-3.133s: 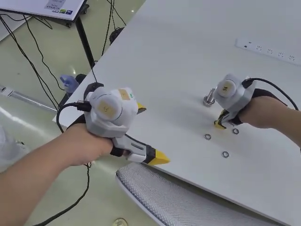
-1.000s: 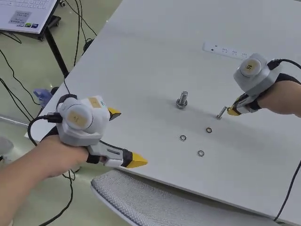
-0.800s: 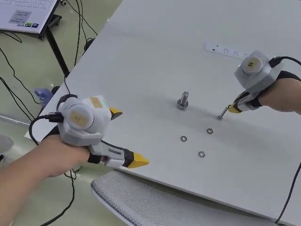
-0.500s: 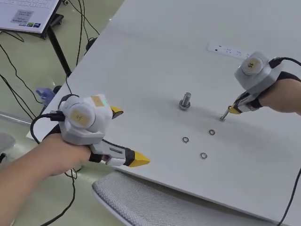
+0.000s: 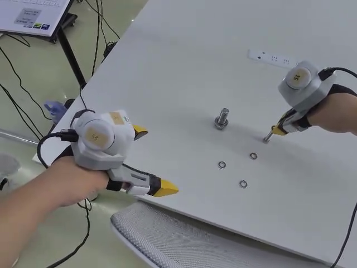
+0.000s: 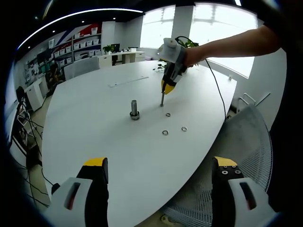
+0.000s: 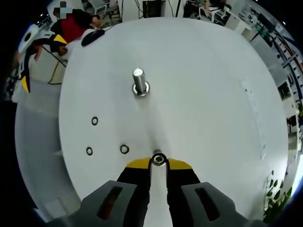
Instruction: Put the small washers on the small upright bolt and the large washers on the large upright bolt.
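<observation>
My right gripper (image 5: 277,132) is shut on the small bolt (image 5: 269,137), which it holds nearly upright with its lower end at the white table (image 5: 178,72). From above, the small bolt (image 7: 159,159) sits between the yellow tips of my right gripper (image 7: 158,164). The large bolt (image 5: 222,119) stands upright to its left. Three small washers lie flat in front: one washer (image 5: 222,164), a second washer (image 5: 254,156), a third washer (image 5: 243,183). My left gripper (image 5: 153,161) hangs open over the table's near edge, holding nothing. The left gripper view shows the large bolt (image 6: 134,109) and the small bolt (image 6: 162,99).
A white power strip (image 5: 271,58) lies far behind the bolts. A grey mesh chair (image 5: 184,234) sits under the near table edge. Cables and a stand with a screen (image 5: 33,14) are on the floor at left.
Three seconds ago my right gripper was low by the washers, close to the large bolt; it now stands farther right with the small bolt. Over the last second only the camera has shifted.
</observation>
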